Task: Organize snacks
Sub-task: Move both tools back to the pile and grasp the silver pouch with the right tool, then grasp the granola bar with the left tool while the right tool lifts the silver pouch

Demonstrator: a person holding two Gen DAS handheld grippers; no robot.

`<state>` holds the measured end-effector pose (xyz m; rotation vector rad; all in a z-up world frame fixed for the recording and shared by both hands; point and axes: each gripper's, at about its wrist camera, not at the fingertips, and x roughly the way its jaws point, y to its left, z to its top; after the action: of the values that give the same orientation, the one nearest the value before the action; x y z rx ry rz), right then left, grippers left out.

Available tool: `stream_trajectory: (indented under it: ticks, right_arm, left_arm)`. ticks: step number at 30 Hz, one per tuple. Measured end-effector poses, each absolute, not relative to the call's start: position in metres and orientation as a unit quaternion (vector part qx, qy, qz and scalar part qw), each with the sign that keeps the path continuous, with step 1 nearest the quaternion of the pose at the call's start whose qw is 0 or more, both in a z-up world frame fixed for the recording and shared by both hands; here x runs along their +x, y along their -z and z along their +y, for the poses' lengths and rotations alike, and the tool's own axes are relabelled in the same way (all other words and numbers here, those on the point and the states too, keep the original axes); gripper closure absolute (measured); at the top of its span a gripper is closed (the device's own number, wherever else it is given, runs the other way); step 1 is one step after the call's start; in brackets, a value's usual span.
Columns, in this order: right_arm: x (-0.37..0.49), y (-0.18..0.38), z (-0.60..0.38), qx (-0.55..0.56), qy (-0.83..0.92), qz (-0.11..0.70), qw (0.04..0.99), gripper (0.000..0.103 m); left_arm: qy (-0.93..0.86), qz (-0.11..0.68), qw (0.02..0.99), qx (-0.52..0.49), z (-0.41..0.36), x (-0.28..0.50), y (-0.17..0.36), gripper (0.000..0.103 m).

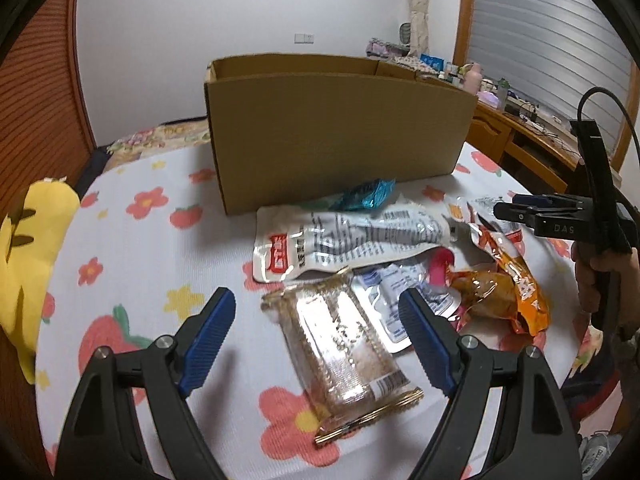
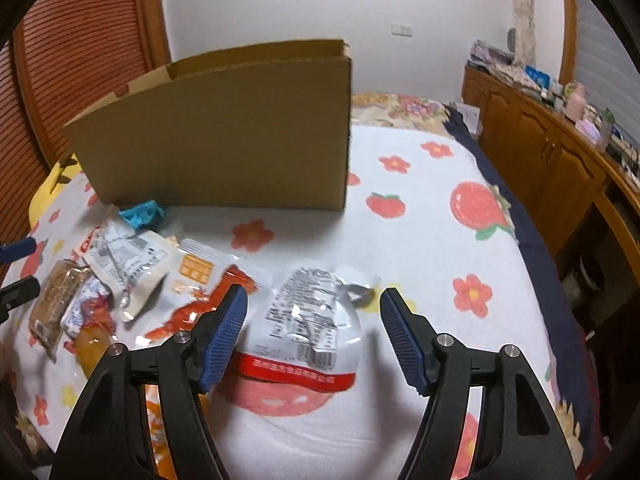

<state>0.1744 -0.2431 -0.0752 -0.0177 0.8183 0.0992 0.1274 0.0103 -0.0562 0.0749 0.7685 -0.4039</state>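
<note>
On the flowered bed cover (image 1: 140,248) lies a heap of snack packs in front of an open cardboard box (image 1: 340,132). My left gripper (image 1: 316,300) is open, its blue pads either side of a clear pack of brown snack (image 1: 344,348) without touching it. Behind that pack lie a white pouch with a red label (image 1: 348,240), a teal wrapper (image 1: 368,194) and an orange pack (image 1: 504,288). My right gripper (image 2: 315,294) is open over a silver-white pouch with a red band (image 2: 308,320); its pads stand clear of the pouch. The box (image 2: 224,140) stands behind it.
A yellow plush (image 1: 32,264) sits at the bed's left edge. A wooden dresser (image 2: 552,140) loaded with small items runs along the right. A slatted wooden door (image 2: 80,60) stands behind the box. A hand (image 1: 600,280) holds the right gripper's handle.
</note>
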Motion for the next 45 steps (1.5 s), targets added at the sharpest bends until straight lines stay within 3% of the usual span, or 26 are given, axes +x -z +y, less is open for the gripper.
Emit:
stream_trajectory:
  ticks: [10, 13, 17, 23, 32, 45]
  right_arm:
    - [0.178, 0.088, -0.246, 0.003, -0.062, 0.419, 0.906, 0.033]
    - [0.178, 0.089, -0.245, 0.001, -0.064, 0.421, 0.905, 0.042]
    - [0.182, 0.092, -0.239, -0.016, -0.061, 0.428, 0.901, 0.045]
    - [0.181, 0.095, -0.233, -0.037, -0.055, 0.430, 0.901, 0.045]
    - [0.180, 0.095, -0.233, -0.038, -0.053, 0.429, 0.901, 0.045]
    - [0.182, 0.093, -0.234, -0.037, -0.059, 0.432, 0.899, 0.045]
  left_arm:
    - [0.186, 0.402, 0.896, 0.027, 0.012, 0.131, 0.068, 0.019]
    - [0.182, 0.411, 0.893, 0.026, 0.010, 0.135, 0.071, 0.019]
    - [0.174, 0.423, 0.889, 0.016, 0.010, 0.140, 0.075, 0.029]
    - [0.177, 0.435, 0.882, 0.030, 0.001, 0.141, 0.078, 0.034]
    - [0.176, 0.418, 0.889, 0.065, -0.004, 0.131, 0.077, 0.060]
    - [0.180, 0.395, 0.901, 0.016, 0.018, 0.116, 0.069, 0.061]
